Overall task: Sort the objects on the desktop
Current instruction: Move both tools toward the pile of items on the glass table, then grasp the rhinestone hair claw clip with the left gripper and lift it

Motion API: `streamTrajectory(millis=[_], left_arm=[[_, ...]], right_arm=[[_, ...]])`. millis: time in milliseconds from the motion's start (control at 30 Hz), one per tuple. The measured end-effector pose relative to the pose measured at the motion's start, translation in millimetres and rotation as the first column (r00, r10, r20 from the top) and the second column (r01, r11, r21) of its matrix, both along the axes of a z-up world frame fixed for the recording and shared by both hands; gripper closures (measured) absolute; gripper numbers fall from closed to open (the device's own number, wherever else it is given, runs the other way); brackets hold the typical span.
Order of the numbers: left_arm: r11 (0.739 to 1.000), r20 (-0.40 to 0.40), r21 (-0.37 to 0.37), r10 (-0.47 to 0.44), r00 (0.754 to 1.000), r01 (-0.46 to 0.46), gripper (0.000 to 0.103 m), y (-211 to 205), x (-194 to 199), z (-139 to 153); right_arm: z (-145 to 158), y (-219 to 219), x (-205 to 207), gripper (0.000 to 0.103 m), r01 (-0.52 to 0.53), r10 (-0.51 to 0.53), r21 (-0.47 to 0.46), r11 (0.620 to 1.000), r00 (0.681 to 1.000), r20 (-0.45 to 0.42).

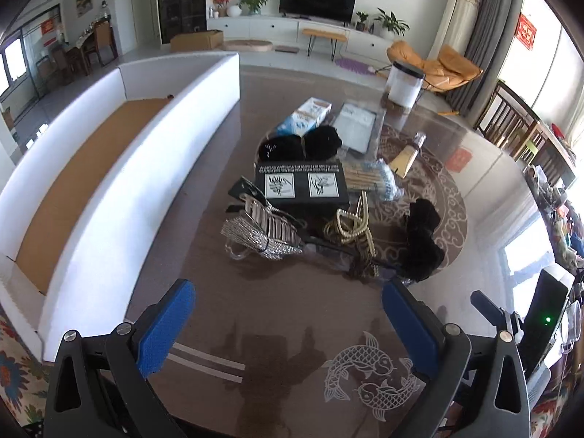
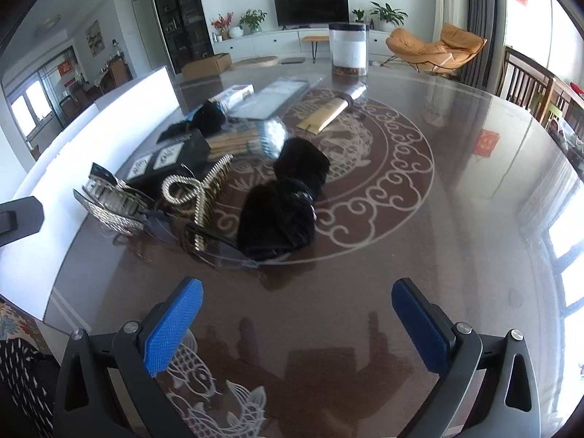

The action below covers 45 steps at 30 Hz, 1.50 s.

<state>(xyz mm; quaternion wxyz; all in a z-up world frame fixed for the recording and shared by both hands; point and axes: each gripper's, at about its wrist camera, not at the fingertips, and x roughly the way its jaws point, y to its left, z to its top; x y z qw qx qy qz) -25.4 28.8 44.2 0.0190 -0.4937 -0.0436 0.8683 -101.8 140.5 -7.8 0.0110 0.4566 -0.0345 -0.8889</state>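
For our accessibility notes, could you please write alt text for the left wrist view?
Open blue-padded tongs hover over a glossy brown table with a clutter of hair clips, black furry items and boxes; a long white cardboard box lies alongside on the left.

blue gripper pads [image 1: 166,323], black furry bundle [image 2: 281,208], white-walled box [image 1: 120,197], fish-patterned brown table [image 2: 419,255]

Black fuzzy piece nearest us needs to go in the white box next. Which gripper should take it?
Right, probably. The black fuzzy piece lies just ahead of the open right gripper; from the left gripper it sits far off to the right. The white box is on the left, though.
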Motion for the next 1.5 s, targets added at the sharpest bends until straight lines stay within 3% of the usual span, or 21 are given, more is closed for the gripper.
streamTrajectory(millis=[133, 267, 400, 533, 600, 767, 1500], left_arm=[[0.998, 0.043, -0.062, 0.024, 0.999, -0.021, 0.000, 0.9, -7.4, -27.2], [0.995, 0.068, -0.072, 0.075, 0.995, -0.070, 0.000, -9.4, -8.0, -43.9], [0.991, 0.169, -0.104, 0.103, 0.980, -0.086, 0.000, -21.2, -25.0, -75.4], [0.994, 0.139, -0.100, 0.060, 0.988, -0.047, 0.000, -28.4, -57.6, -78.7], [0.995, 0.089, -0.101, 0.021, 0.996, -0.012, 0.000, -28.0, -78.9, -76.9], [0.995, -0.074, -0.101, -0.020, 0.997, 0.013, 0.000, -28.5, -116.8, -73.8], [0.995, -0.082, -0.101, -0.023, 0.996, 0.015, 0.000, -27.1, -115.9, -72.4]], right_arm=[[-8.5, -7.5, -7.4, 0.000, -0.070, 0.068, 0.046, 0.996, 0.997, 0.044], [-14.4, -20.3, -18.7, 0.000, -0.136, 0.131, 0.058, 0.989, 0.989, 0.070], [-22.4, -26.1, -37.3, 0.000, -0.157, 0.151, 0.090, 0.983, 0.986, 0.076], [-23.6, -27.1, -61.4, 0.000, -0.166, 0.162, 0.089, 0.982, 0.986, 0.047], [-25.1, -24.9, -74.7, 0.000, -0.166, 0.166, 0.092, 0.982, 0.986, 0.005], [-24.8, -20.1, -104.3, 0.000, -0.154, 0.154, 0.089, 0.984, 0.988, 0.005], [-25.2, -21.5, -104.7, 0.000, -0.152, 0.152, 0.091, 0.984, 0.988, 0.004]])
